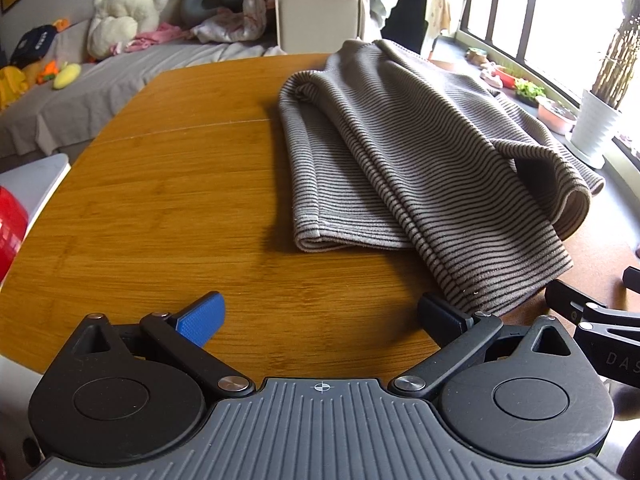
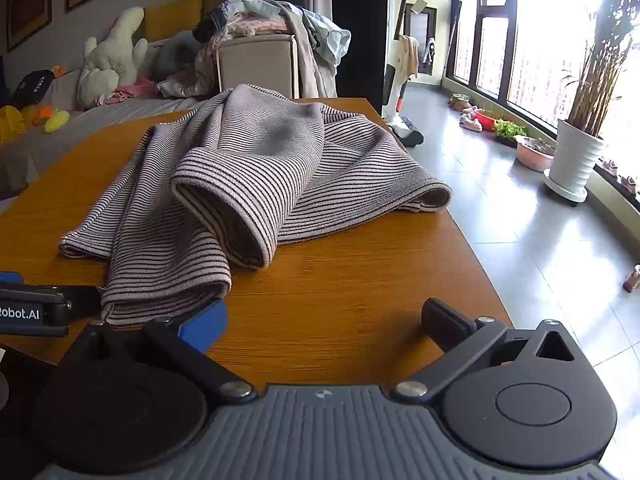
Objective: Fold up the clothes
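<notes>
Striped cloth [image 1: 400,168] lies loosely folded on the right half of the wooden table [image 1: 168,200] in the left wrist view, its hemmed edge toward the camera and a rolled fold sagging at the right. The left gripper [image 1: 320,314] hangs low over the near edge of the table with its 2 fingers spread wide and nothing between them; the blue pad [image 1: 202,318] is over bare wood, and the black finger [image 1: 442,316] sits just beside the cloth's near corner. At the right edge part of the other tool shows. Behind the table are a grey sofa [image 1: 80,92] with a white plush toy [image 1: 124,8], and a white plant pot [image 1: 594,124] by the window. In the right wrist view the cloth [image 2: 248,184] fills the far and left part of the table [image 2: 360,280], a thick rolled fold in its middle. The right gripper [image 2: 324,316] is likewise spread wide and empty, its blue pad [image 2: 204,326] touching or just beside the cloth's near corner, its black finger [image 2: 448,318] over bare wood. The left tool shows at the left edge
</notes>
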Demonstrator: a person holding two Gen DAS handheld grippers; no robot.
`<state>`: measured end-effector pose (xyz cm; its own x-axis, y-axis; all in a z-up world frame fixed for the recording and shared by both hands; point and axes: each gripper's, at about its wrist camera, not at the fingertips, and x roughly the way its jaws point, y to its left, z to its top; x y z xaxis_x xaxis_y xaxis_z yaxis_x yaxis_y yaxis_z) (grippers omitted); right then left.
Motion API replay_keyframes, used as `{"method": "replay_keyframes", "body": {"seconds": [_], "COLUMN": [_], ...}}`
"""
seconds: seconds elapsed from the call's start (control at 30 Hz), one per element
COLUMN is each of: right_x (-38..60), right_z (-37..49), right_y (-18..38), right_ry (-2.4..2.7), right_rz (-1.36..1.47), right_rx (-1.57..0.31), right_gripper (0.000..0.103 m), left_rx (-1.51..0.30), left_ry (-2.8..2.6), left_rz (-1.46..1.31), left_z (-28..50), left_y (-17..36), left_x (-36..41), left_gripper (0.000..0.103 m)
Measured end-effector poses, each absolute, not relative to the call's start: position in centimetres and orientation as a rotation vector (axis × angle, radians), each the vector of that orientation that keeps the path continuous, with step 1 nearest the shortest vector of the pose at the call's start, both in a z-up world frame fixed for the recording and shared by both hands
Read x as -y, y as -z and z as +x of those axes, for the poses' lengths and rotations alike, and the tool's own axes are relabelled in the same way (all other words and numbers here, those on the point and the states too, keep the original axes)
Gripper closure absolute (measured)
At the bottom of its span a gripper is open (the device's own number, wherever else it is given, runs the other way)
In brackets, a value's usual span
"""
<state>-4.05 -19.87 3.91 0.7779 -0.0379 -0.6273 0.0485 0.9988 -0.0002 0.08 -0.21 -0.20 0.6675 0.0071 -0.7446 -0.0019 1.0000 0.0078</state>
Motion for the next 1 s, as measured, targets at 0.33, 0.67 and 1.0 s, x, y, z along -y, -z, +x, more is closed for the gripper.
{"method": "replay_keyframes", "body": {"seconds": [0.33, 0.67, 1.0], "right_x": [19.9, 20.15, 19.97], "right_z": [-4.75, -4.65, -4.88], "right_y": [-3.77, -3.92, -3.85], "right_ry": [0.05, 0.049, 0.056], "right_rz": [0.013, 0.012, 0.01], "right_rx": [-0.639, -0.636, -0.615], "right_gripper": [0.0, 0.0, 0.0], "left_rx": [-0.833, -0.829, -0.828], "left_ry": [-0.007, -0.009, -0.01], "left_rz": [0.005, 0.008, 0.007], "left_z": [0.17, 0.05, 0.02], "left_y": [0.31, 0.41, 0.33], "left_x": [0.04, 0.23, 0.27], "left_gripper": [0.0, 0.0, 0.0]}}
